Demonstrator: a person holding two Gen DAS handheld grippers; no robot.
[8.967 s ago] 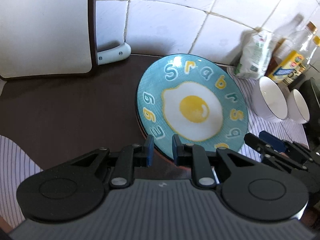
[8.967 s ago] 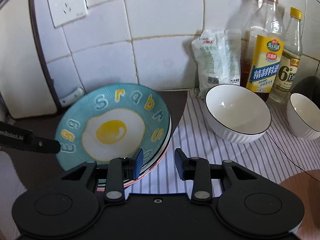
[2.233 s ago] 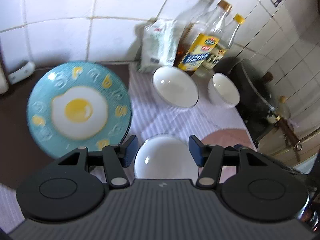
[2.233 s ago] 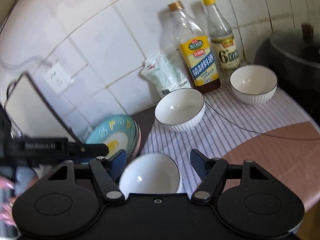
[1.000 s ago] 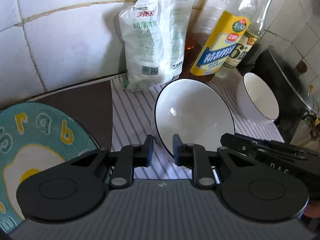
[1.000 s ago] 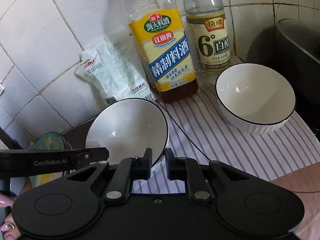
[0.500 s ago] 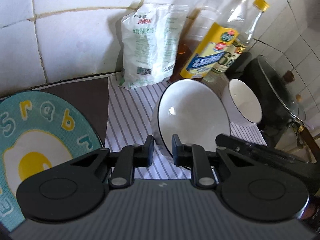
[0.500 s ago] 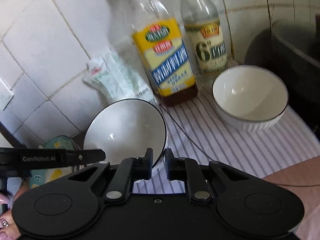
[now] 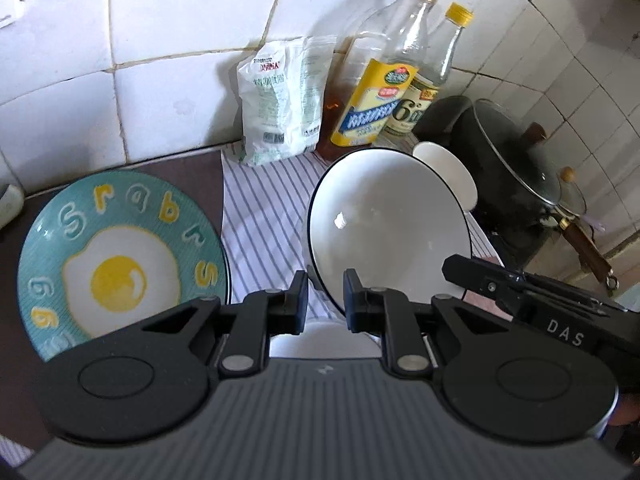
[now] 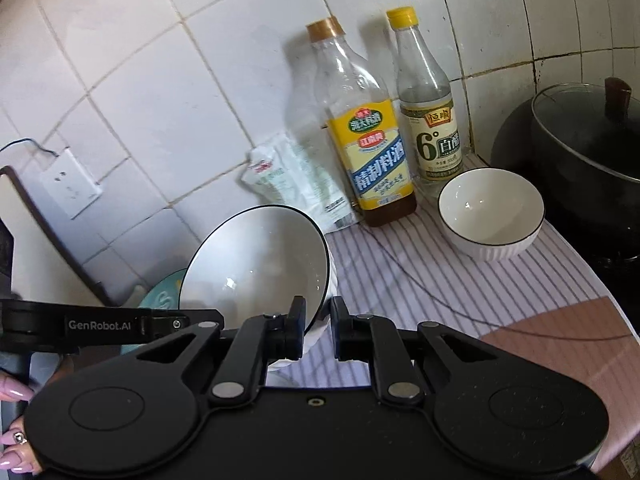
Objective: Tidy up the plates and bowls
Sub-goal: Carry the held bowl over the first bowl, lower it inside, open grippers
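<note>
A large white bowl with a black rim (image 9: 388, 232) hangs tilted above the striped cloth, held by both grippers. My left gripper (image 9: 326, 292) is shut on its near left rim. My right gripper (image 10: 318, 316) is shut on the near right rim of the same bowl (image 10: 256, 264). Part of another white bowl (image 9: 324, 342) shows just below my left fingers. A smaller white bowl (image 10: 490, 212) stands on the cloth by the bottles. The teal fried-egg plate (image 9: 120, 256) lies to the left on the dark counter.
Two bottles (image 10: 368, 152) and a white bag (image 9: 280, 100) stand against the tiled wall. A dark pot with a glass lid (image 9: 516, 168) is at the right. A wall socket (image 10: 68, 184) and a board (image 10: 36, 240) are at the left. A hand (image 10: 12, 428) holds the left gripper.
Both grippers have risen and drawn back with the large bowl, lifting it off the cloth. The small bowl and the bottles now look further away.
</note>
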